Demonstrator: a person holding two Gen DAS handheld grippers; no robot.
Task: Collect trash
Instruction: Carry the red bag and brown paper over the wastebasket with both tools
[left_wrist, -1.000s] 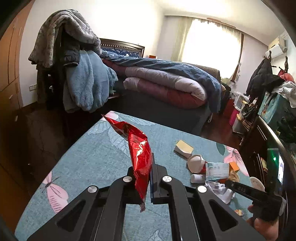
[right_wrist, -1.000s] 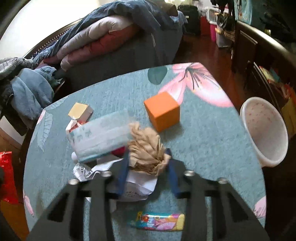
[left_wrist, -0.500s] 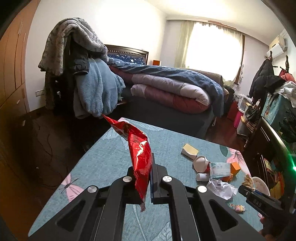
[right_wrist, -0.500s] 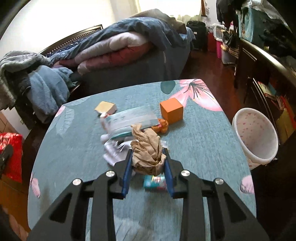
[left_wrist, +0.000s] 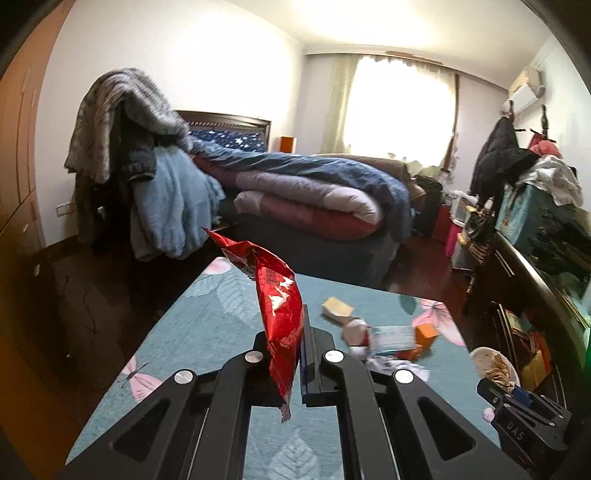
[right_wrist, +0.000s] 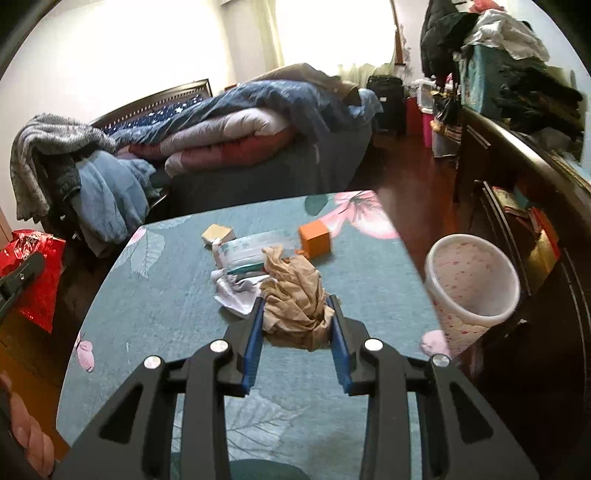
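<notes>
1. The left claw (left_wrist: 286, 343) is clenched on a red snack wrapper (left_wrist: 275, 299), which stands up out of the fingers above the table (left_wrist: 207, 332).
2. The right claw (right_wrist: 295, 317) grips a crumpled tan wad (right_wrist: 295, 295), held above the table near the white bin (right_wrist: 476, 280).
3. The white bin stands off the table's edge, tilted, its mouth open toward the claw.
4. On the table, on the side away from the bin, lies a pile: crumpled white paper (right_wrist: 236, 291), a pale packet (right_wrist: 247, 245), a small yellow box (right_wrist: 218, 232).
5. An orange cube (right_wrist: 314, 240) sits between that pile and the bin.
</notes>
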